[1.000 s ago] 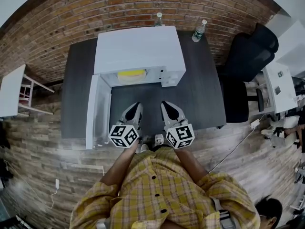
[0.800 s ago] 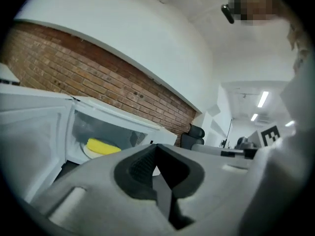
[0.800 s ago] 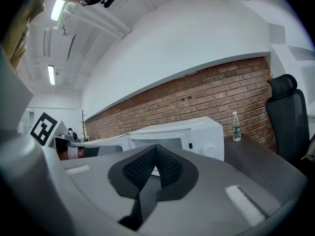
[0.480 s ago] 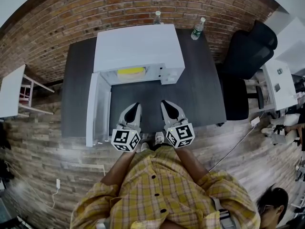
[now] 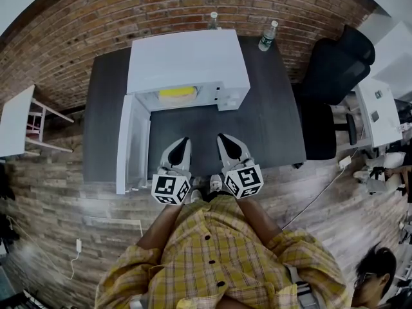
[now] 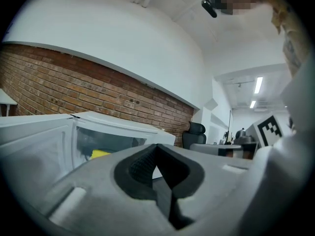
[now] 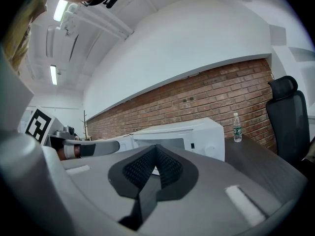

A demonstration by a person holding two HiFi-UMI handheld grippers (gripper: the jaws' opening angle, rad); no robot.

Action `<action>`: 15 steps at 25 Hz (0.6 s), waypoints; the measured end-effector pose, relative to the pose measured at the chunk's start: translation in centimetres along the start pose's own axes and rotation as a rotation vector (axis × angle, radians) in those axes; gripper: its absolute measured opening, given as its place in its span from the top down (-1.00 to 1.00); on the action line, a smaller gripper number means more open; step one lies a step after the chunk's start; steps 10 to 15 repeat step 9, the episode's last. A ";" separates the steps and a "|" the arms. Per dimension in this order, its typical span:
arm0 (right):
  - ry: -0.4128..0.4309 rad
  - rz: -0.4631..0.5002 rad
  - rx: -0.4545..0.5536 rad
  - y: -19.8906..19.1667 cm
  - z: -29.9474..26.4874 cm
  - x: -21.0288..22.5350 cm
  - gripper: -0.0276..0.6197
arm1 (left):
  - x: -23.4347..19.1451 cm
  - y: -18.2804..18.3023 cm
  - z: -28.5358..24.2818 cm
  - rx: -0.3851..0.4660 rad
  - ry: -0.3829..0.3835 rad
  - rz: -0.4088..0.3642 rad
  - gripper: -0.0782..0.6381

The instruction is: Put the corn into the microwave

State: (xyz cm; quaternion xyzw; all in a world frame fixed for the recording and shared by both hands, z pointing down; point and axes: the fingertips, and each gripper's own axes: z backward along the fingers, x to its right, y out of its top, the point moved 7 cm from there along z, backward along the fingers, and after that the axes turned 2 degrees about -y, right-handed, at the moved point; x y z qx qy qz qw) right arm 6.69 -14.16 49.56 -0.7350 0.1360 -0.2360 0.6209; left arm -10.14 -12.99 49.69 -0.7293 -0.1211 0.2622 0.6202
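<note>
Left gripper: the left gripper has its jaws pressed fully together with nothing between them; it hovers over the near edge of the bench, pointing to 12 o'clock
Right gripper: the right gripper is also closed and empty; it sits just beside the left one, on its 3 o'clock side
Corn: the corn lies inside the microwave, a yellow strip at the mouth of the cavity, at 12 o'clock from both grippers and well apart from them
Door: the microwave door stands swung out, running down the 9 o'clock side of the left gripper toward 6 o'clock
Stage, as I judge it: the corn is in place; only the door seems left to close
Risk one: closed jaws give a narrow tip for pushing the door; it could slide off the panel and leave the door ajar
Risk two: a hard shove could drive the microwave back toward the bottles at 12 and 1 o'clock and topple them
Risk three: I cannot tell how deep the corn sits; if it overhangs the sill, the door would catch on it
Count: one microwave; one corn; two grippers; two bottles; one bench; one office chair at 2 o'clock
</note>
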 end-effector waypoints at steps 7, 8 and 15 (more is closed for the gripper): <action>0.003 0.001 0.002 0.1 0.2 -0.1 0.90 | 0.6 0.3 0.1 0.002 -0.006 -0.040 0.79; 0.004 0.001 0.002 0.1 0.2 -0.1 0.90 | 0.7 0.4 0.1 -0.001 -0.010 -0.047 0.79; 0.005 0.000 0.002 0.2 0.2 -0.1 0.90 | 0.8 0.4 0.1 -0.004 -0.014 -0.054 0.79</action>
